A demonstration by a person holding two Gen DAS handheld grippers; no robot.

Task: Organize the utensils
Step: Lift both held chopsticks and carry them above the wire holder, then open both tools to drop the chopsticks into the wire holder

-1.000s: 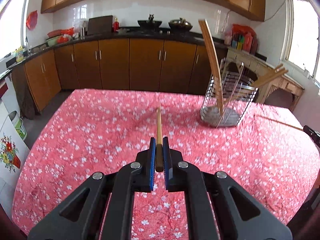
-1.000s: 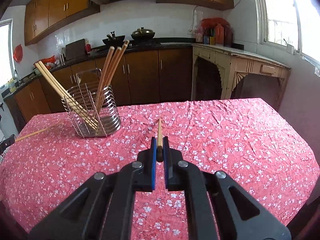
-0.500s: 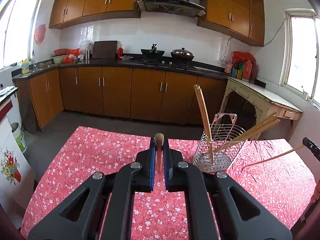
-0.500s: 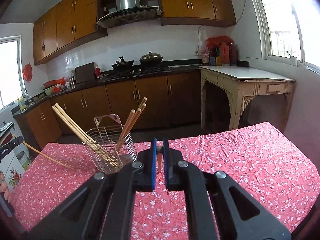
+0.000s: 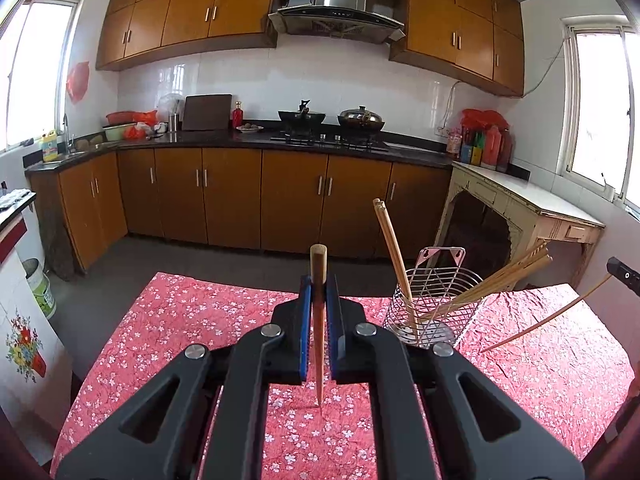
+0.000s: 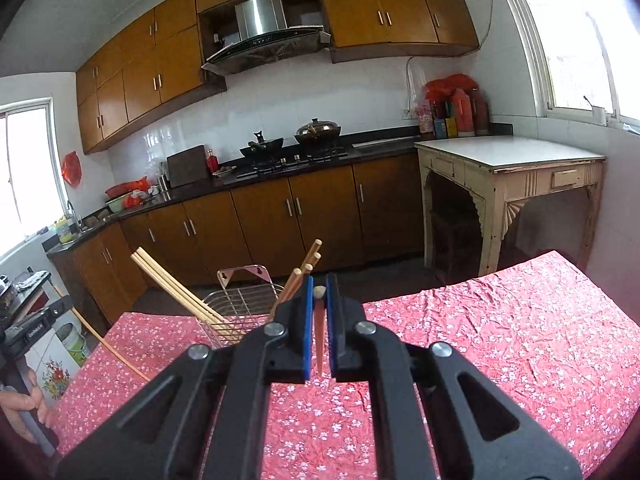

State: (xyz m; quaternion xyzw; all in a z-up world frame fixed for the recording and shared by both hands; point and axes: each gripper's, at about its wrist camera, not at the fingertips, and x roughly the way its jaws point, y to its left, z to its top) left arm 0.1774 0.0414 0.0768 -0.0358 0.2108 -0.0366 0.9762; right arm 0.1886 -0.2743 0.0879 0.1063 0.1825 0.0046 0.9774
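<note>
My left gripper (image 5: 319, 286) is shut on a wooden chopstick (image 5: 319, 320), held upright with its thin tip pointing down over the table. My right gripper (image 6: 319, 284) is shut on another wooden chopstick (image 6: 319, 332), also upright. A wire utensil basket (image 5: 434, 308) with several chopsticks leaning in it stands on the red floral tablecloth (image 5: 180, 320), right of the left gripper. In the right wrist view the basket (image 6: 240, 304) is just left of and behind the right gripper. The right gripper's chopstick (image 5: 548, 320) slants in at the far right of the left wrist view.
The table (image 6: 520, 340) is covered by the red cloth. Behind it are brown kitchen cabinets (image 5: 240, 196) and a cream side table (image 6: 512, 172) at the right. The left gripper (image 6: 36, 330) and a hand show at the far left of the right wrist view.
Both grippers have lifted and tilted up with their chopsticks, from lying level toward the table to standing upright. The basket now sits lower in both views.
</note>
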